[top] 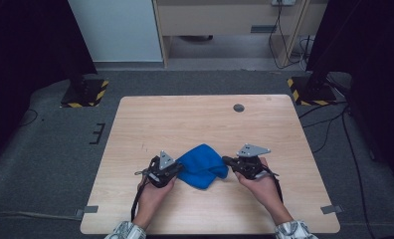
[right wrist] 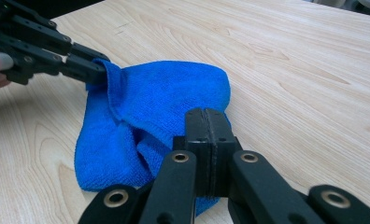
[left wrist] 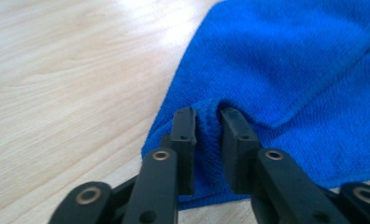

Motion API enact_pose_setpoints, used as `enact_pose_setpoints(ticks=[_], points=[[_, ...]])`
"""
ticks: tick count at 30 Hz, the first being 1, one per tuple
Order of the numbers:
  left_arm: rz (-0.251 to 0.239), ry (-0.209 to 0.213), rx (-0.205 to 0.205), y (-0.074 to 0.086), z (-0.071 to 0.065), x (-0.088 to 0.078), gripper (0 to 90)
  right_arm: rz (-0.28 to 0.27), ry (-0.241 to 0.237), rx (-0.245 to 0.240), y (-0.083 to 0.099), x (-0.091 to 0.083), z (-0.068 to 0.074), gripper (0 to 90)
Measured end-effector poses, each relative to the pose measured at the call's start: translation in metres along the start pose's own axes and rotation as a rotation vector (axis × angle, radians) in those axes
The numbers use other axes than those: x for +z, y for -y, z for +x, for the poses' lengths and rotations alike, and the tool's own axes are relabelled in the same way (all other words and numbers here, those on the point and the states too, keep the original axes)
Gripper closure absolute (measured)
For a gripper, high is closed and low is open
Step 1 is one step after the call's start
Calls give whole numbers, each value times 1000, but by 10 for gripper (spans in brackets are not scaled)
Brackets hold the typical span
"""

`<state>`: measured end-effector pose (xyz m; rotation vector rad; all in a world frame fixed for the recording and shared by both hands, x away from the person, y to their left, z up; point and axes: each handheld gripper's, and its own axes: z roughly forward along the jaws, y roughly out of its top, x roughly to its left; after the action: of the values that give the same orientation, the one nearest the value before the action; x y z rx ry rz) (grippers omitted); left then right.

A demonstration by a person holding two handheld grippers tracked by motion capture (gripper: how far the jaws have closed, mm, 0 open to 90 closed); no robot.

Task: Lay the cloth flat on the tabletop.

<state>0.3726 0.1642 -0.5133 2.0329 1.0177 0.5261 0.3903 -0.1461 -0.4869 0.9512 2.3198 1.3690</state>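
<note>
A blue cloth [top: 201,164] lies crumpled on the wooden table [top: 195,119], between the two hands. My left gripper [top: 180,168] is at its left edge. In the left gripper view, the left gripper [left wrist: 207,114] is shut on a raised fold of the cloth [left wrist: 290,60], which bunches between the pads. The right gripper view shows the left gripper [right wrist: 99,71] holding that corner up off the cloth [right wrist: 164,93]. My right gripper [top: 225,160] sits at the cloth's right edge. There the right gripper [right wrist: 206,114] has its pads pressed together, with no blue showing between them.
A round cable hole [top: 239,107] sits near the table's far edge. Two stand bases with yellow-black tape [top: 85,92] [top: 309,89] flank the far corners on the floor. Grey tape tabs [top: 90,209] [top: 332,209] mark the near corners. Cables run along the floor at right.
</note>
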Motion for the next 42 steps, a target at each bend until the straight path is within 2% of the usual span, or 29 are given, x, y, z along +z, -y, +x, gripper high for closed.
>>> enact_pose_setpoints(ticks=[5, 9, 17, 22, 25, 29, 36, 42], points=[[-24, 5, -28, -2, 7, -11, 824, -2, 11, -7, -3, -5, 1, 899], [-16, -7, -57, -1, 19, -14, 858, 16, 14, -14, -7, -2, 3, 898], [22, -34, -105, 5, 39, -13, 869, 83, 15, -9, -13, 22, -4, 893], [68, -28, -107, 9, 45, -8, 869, 104, 21, 26, -15, 37, -11, 879], [73, -32, -116, 10, 47, -7, 869, 106, 26, 42, -15, 41, -13, 830], [84, -31, -111, 12, 48, -6, 869, 88, 31, 47, -15, 38, -14, 761], [83, -33, -121, 13, 49, -5, 867, 66, 59, 59, -10, 22, -23, 766], [78, -37, -130, 13, 52, -6, 866, 86, 80, 77, 7, 13, -34, 777]])
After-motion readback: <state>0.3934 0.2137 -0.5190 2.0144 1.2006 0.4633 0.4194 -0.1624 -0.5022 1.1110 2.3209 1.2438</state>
